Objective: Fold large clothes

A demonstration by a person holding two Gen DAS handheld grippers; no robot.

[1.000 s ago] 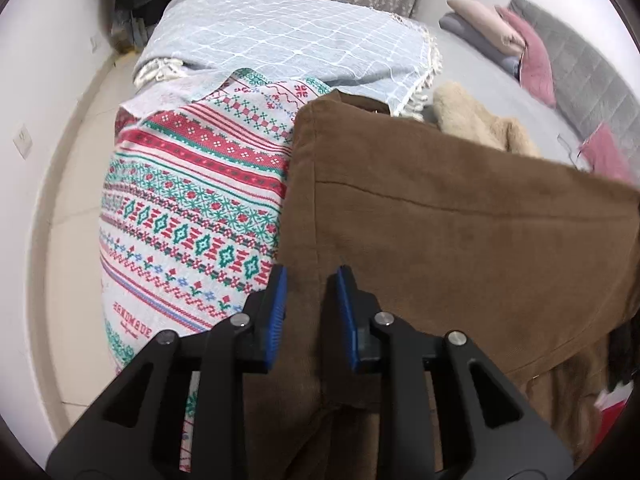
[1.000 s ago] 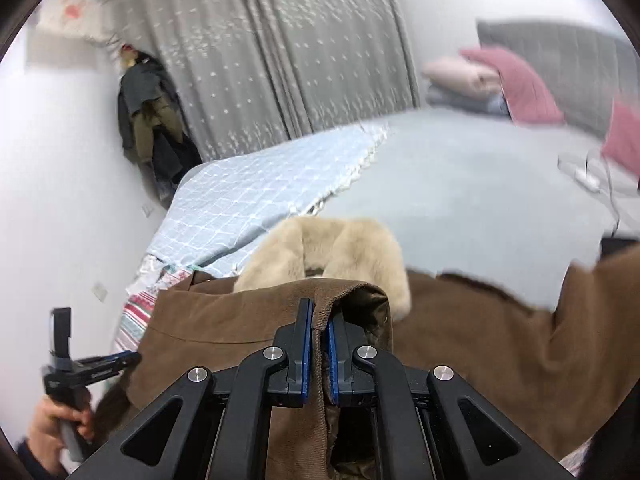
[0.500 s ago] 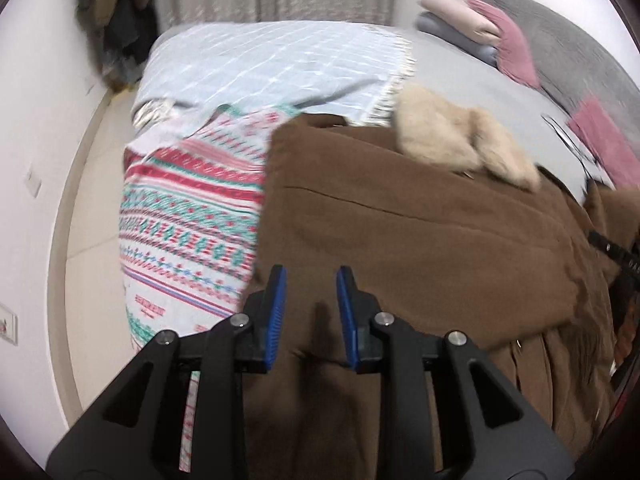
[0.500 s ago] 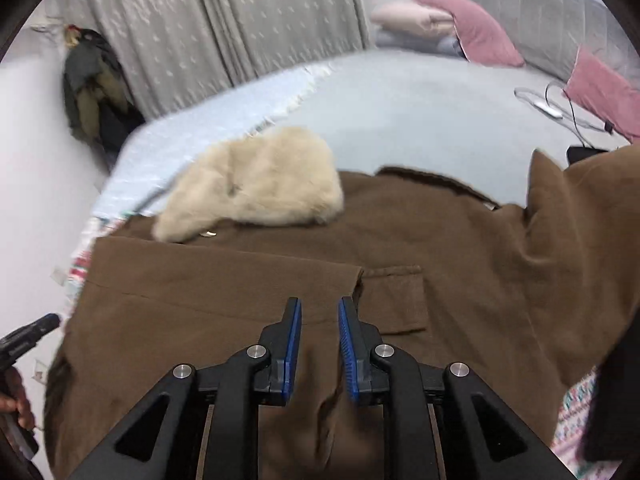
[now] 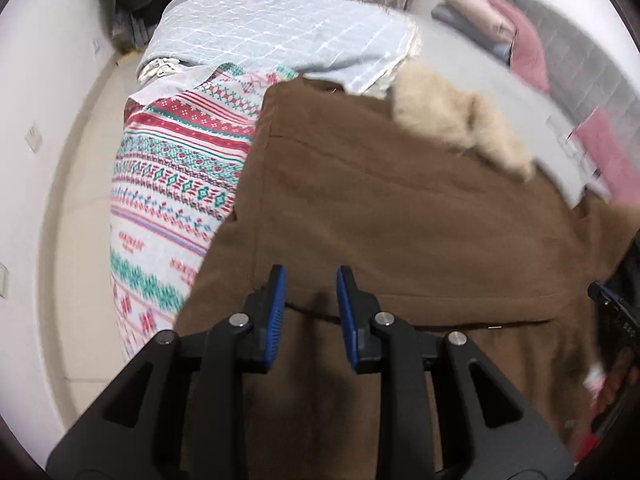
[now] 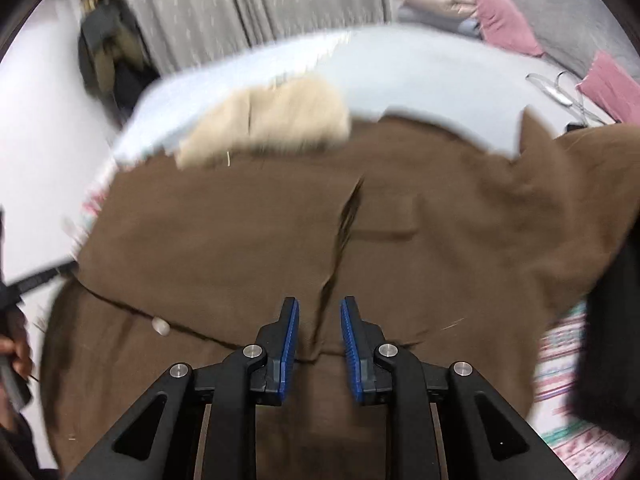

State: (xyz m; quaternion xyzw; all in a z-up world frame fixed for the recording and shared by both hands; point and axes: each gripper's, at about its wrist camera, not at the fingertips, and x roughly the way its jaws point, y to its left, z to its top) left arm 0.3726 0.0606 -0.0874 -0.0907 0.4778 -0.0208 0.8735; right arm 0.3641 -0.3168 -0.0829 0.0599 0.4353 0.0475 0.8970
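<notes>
Left wrist view put your left claw [image 5: 310, 300] nearest, its blue pads parted by a small gap with nothing pinched; the brown coat [image 5: 400, 208] lay beneath them, not between. That coat was spread over the foot of the bed, its upper layer folded across so that a straight lower edge ran just past the fingertips. Its cloth looked matte and thick, with a long seam near the left border and a pale fur collar [image 5: 456, 120] at the far end. Left of the coat lay a red, green and white patterned blanket [image 5: 172, 184], and beyond both a light blue checked cover [image 5: 280, 36]. Pink and grey pillows [image 5: 516, 40] sat farthest off. From the right wrist view, your right claw [image 6: 318, 336] was opening, empty, poised over the coat's fold line beside a dark crease [image 6: 346, 216]. Motion blur softened the fur collar [image 6: 272, 120] and the bed [image 6: 420, 76] behind it.
</notes>
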